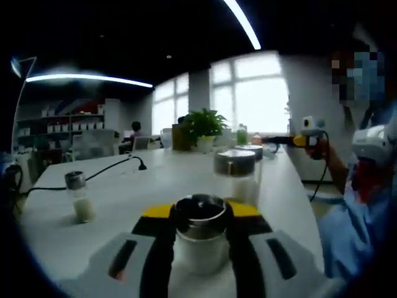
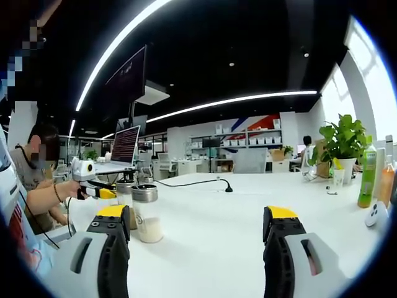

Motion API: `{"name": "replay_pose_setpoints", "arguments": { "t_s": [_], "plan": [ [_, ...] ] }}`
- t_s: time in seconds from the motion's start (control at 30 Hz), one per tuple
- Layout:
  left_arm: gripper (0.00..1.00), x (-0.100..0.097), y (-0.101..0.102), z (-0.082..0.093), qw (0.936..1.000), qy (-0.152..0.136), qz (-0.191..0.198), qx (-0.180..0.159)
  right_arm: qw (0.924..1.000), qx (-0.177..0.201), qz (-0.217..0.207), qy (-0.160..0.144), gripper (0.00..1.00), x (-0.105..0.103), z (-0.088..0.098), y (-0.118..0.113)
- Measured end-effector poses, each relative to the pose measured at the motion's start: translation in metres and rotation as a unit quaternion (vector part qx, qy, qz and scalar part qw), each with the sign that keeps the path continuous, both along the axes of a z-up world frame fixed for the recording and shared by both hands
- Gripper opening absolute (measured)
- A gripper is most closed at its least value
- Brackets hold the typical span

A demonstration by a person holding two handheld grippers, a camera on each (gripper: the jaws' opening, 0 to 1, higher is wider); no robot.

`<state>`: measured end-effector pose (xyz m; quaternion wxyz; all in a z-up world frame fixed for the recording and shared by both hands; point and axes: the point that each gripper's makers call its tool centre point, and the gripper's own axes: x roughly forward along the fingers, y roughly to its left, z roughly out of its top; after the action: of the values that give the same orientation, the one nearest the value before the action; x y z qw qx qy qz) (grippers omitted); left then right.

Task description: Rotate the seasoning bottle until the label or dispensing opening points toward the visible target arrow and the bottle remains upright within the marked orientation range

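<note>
In the left gripper view the left hand-held gripper [image 1: 200, 239] is clamped round the seasoning bottle [image 1: 200, 231], its jaws pressing the glass body just beneath the metal shaker cap; held low like this, the bottle stands upright on the white desk [image 1: 124, 198] and can probably be twisted about its own axis without tipping; no target arrow can be made out. A second shaker bottle [image 1: 236, 176] stands just behind, a smaller one [image 1: 79, 197] well apart. In the right gripper view the right hand-held gripper [image 2: 197, 248] hangs with jaws wide apart over bare desk, seemingly kept clear.
</note>
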<state>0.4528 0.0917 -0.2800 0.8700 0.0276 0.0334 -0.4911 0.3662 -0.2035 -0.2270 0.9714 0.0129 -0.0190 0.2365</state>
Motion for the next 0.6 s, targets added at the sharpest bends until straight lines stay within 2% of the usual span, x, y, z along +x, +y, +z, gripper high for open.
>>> {"name": "replay_pose_setpoints", "arguments": {
  "t_s": [0.6],
  "plan": [
    [0.34, -0.0022, -0.0027, 0.0, 0.9988, -0.007, -0.047, -0.012, 1.0, 0.0, 0.003, 0.005, 0.91, -0.0001, -0.0022, -0.0003]
  ]
}}
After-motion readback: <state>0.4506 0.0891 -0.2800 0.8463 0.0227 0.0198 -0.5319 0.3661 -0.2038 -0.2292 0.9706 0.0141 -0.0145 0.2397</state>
